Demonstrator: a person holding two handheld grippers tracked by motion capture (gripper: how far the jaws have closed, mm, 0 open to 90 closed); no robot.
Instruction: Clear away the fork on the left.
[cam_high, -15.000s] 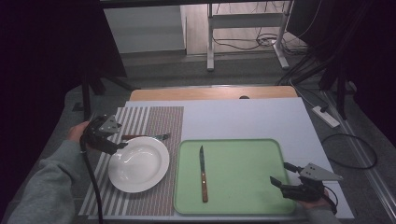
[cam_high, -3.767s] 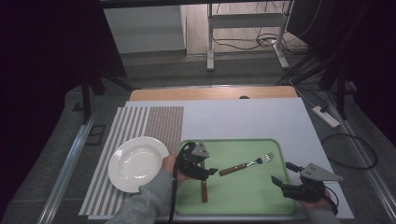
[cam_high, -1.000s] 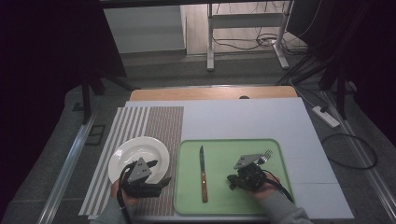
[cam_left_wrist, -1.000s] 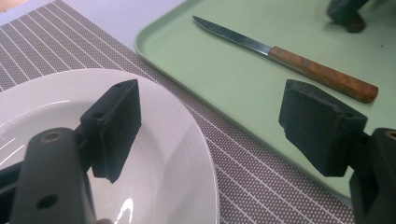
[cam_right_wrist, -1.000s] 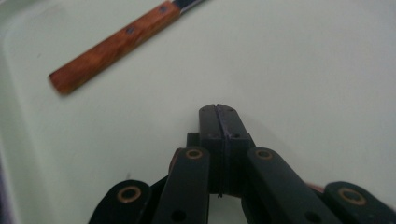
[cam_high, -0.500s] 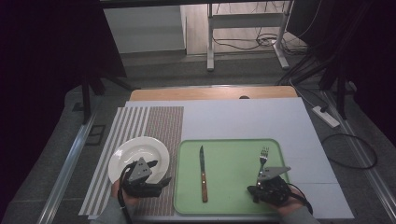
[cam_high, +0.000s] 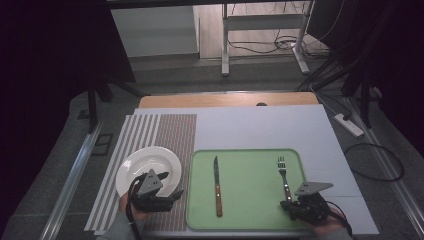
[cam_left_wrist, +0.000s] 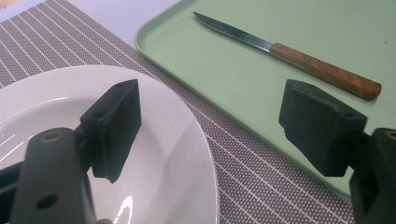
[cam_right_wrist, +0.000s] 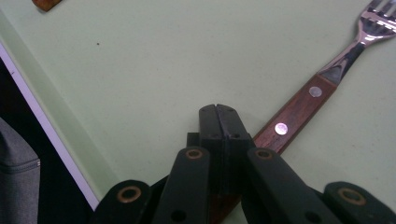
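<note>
Wooden-handled steel fork (cam_high: 284, 176) now upright along the green plastic tray's (cam_high: 250, 165) right side, right gripper (cam_high: 289, 204) closed above its handle, left gripper (cam_high: 176, 195) gaping, empty.

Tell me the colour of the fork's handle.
The fork's handle is reddish-brown wood with silver rivets, clearest in the right gripper view.

Bare green floor lies open on the tray (cam_high: 250, 220) between the knife (cam_high: 216, 184) and the fork (cam_high: 283, 176), wide enough for jaws to pass. The plate (cam_high: 145, 167) crowds the tray's left rim, while the bench (cam_high: 260, 127) beyond lies open.
</note>
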